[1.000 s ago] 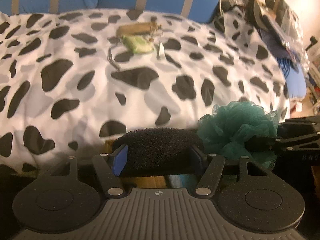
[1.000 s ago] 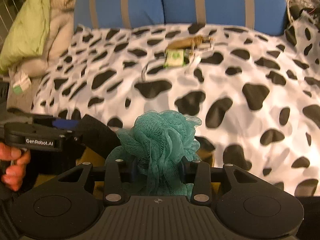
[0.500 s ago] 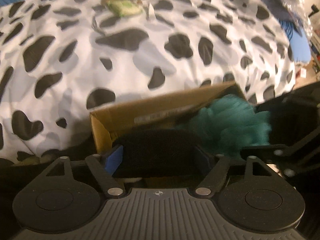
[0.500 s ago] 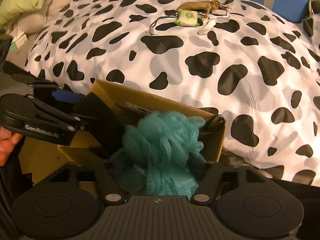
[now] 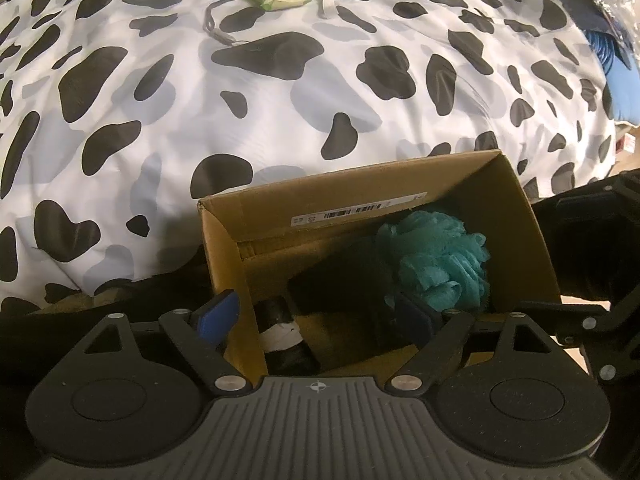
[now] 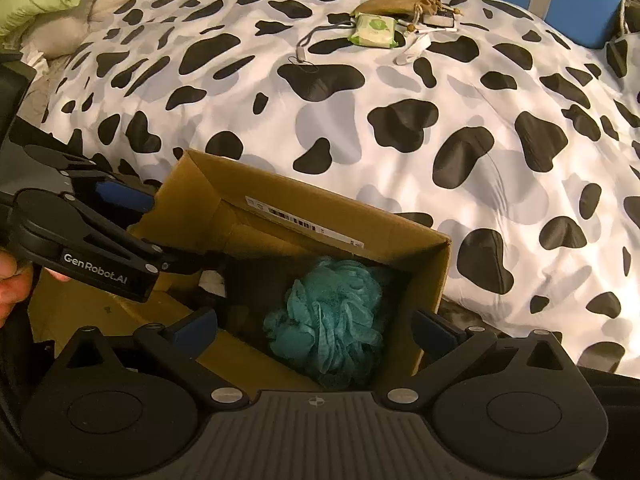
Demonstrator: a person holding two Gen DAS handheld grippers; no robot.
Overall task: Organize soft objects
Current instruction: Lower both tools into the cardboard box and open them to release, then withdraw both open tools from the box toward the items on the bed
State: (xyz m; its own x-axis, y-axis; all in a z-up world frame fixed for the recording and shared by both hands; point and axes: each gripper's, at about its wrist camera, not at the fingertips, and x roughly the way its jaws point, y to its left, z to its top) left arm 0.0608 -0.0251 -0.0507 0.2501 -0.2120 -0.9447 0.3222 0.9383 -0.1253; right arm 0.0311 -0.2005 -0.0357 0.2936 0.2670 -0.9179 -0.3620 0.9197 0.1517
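Note:
An open cardboard box [image 5: 516,216] stands against the foot of the bed. Inside it lie a black foam sponge [image 5: 336,280] and a teal mesh bath pouf [image 5: 436,260]. My left gripper [image 5: 316,314] hangs over the box's left part, its jaws opening. The sponge rests below them, free of the blue pads [image 5: 218,312]. My right gripper [image 6: 316,328] hovers over the box's [image 6: 432,280] right part, jaws opening wide. The pouf [image 6: 332,320] sits loose on the box floor between and beneath them, touching neither finger.
A dark roll with a white band [image 5: 280,332] also lies in the box. The cow-print duvet [image 6: 400,140] carries a green wipes pack [image 6: 374,30], a tan pouch [image 6: 396,6] and a cord [image 6: 308,44]. A person's hand [image 6: 10,292] holds the left gripper.
Both grippers tipped downward over the box and spread their jaws. The black sponge left the left jaws and the teal pouf left the right jaws; both now lie in the box.

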